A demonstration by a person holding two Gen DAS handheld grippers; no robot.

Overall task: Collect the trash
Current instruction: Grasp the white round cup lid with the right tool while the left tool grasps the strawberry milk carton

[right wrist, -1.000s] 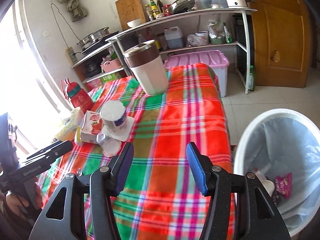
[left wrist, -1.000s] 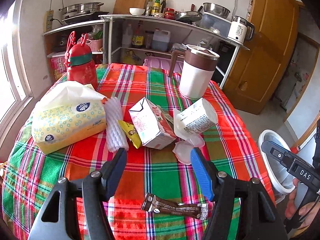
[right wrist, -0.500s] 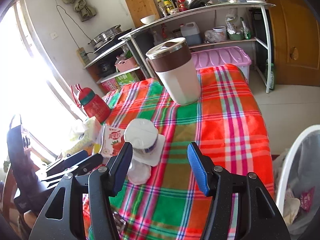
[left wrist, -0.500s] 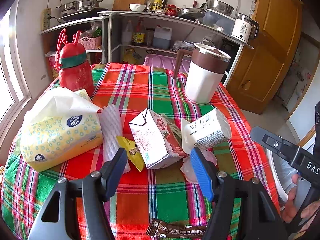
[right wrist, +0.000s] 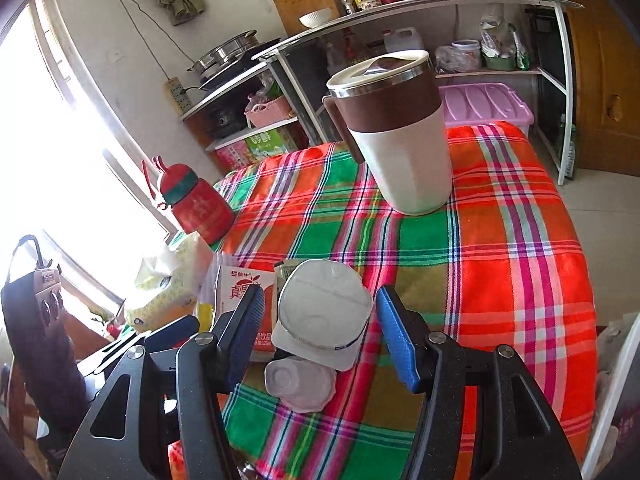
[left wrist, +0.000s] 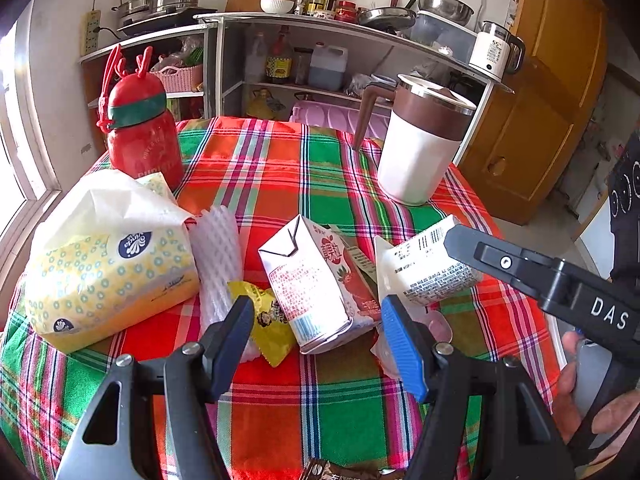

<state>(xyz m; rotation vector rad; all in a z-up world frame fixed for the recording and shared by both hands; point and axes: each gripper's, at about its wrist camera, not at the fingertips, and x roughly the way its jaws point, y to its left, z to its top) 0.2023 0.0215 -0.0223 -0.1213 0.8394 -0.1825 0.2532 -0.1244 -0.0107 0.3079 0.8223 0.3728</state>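
On the plaid tablecloth point(left wrist: 280, 176) lies a heap of trash. A white and red milk carton point(left wrist: 316, 284) lies on its side just ahead of my left gripper point(left wrist: 320, 336), which is open and astride its near end without touching it. A white yoghurt cup point(right wrist: 324, 308) lies tipped over, its bottom facing my right gripper point(right wrist: 320, 332). That gripper is open, its pads on either side of the cup with small gaps. The cup point(left wrist: 424, 268) shows in the left wrist view too, beside a yellow wrapper point(left wrist: 268, 324), a white foam net point(left wrist: 218, 256) and a clear plastic lid point(right wrist: 300, 384).
A tissue pack point(left wrist: 108, 264) and a red bottle point(left wrist: 140, 136) stand at the left, a brown and white jug point(right wrist: 400, 136) at the back. A brown snack wrapper point(left wrist: 340, 474) lies at the near edge. The white bin rim point(right wrist: 624, 360) is at the right. Shelves line the wall.
My right gripper has swung left from the bin to the yoghurt cup, now between its fingers. My left gripper has come forward to the milk carton. Both stay equally wide.
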